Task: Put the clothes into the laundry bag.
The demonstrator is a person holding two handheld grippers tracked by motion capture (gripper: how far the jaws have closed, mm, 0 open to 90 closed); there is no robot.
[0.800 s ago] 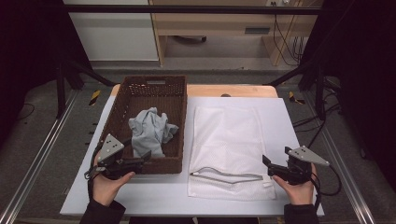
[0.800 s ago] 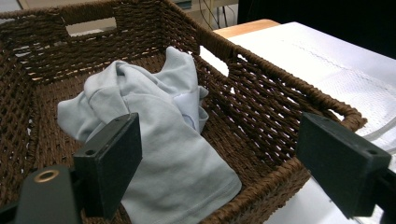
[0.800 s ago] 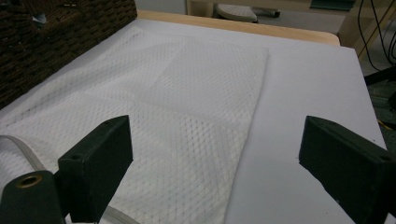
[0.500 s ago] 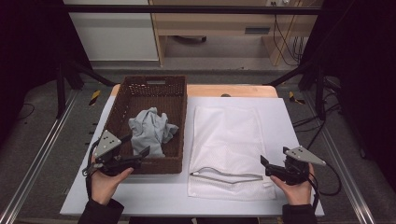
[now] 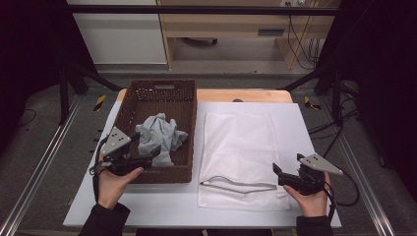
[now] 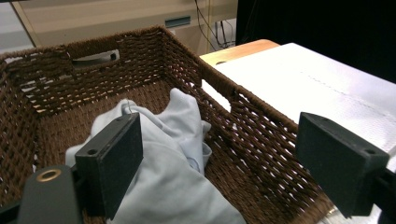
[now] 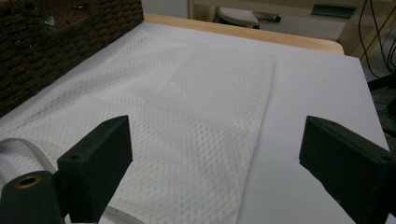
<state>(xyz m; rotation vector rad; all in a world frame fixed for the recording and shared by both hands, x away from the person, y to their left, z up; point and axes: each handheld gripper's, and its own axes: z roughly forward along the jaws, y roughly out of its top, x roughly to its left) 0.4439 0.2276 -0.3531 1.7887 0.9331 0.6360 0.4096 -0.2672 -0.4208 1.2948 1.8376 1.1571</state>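
Observation:
A crumpled light blue-grey cloth (image 5: 160,135) lies inside a brown wicker basket (image 5: 158,89) on the left of the white table. My left gripper (image 5: 150,156) hovers over the basket's near wall with its jaws open, pointing at the cloth (image 6: 173,154) from just short of it. To the right of the basket a white mesh bag (image 5: 241,145) lies flat, its zipper opening (image 5: 241,187) at the near end. My right gripper (image 5: 278,175) is open beside the bag's near right corner, low over the table. In the right gripper view the mesh bag (image 7: 187,107) lies ahead of the open jaws.
The basket wall (image 6: 261,130) runs between the left gripper's jaws, with the mesh bag (image 6: 336,93) beyond it. A wooden strip (image 5: 246,95) borders the table's far edge. Bare table (image 5: 300,128) lies right of the bag. Black stands and cables flank the table.
My left gripper has risen a little and come forward over the basket's near wall toward the cloth. The right gripper has hardly moved.

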